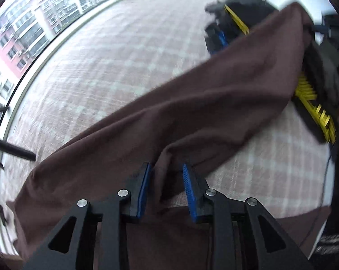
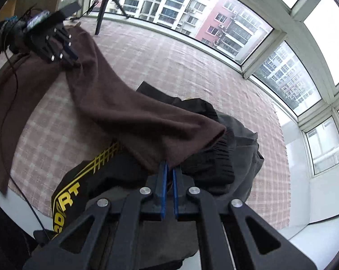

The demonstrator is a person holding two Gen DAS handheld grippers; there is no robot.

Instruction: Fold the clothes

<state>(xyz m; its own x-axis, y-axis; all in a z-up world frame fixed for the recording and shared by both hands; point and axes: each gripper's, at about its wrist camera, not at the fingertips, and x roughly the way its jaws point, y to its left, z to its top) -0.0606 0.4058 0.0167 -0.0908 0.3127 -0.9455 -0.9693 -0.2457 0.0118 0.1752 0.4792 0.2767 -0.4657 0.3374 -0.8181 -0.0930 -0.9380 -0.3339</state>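
Brown trousers (image 2: 133, 117) stretch between my tongs: right gripper (image 2: 168, 168) pinched tight on one end, left gripper (image 1: 167, 175) gaping wide around a fold, over the checked cloth (image 1: 124, 56).

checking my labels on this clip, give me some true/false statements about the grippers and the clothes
1. The right gripper is clamped on an edge of the brown garment. True.
2. The left gripper is shut tight on the brown garment. False: its jaws stand apart, with a fold of the cloth between them.
3. The brown garment lies neatly folded in a square. False: it stretches as a long band between the two grippers.
4. A black garment with yellow lettering lies under the brown one near the right gripper. True.
5. The checked pink cover is striped blue. False: it shows a pink and white check.
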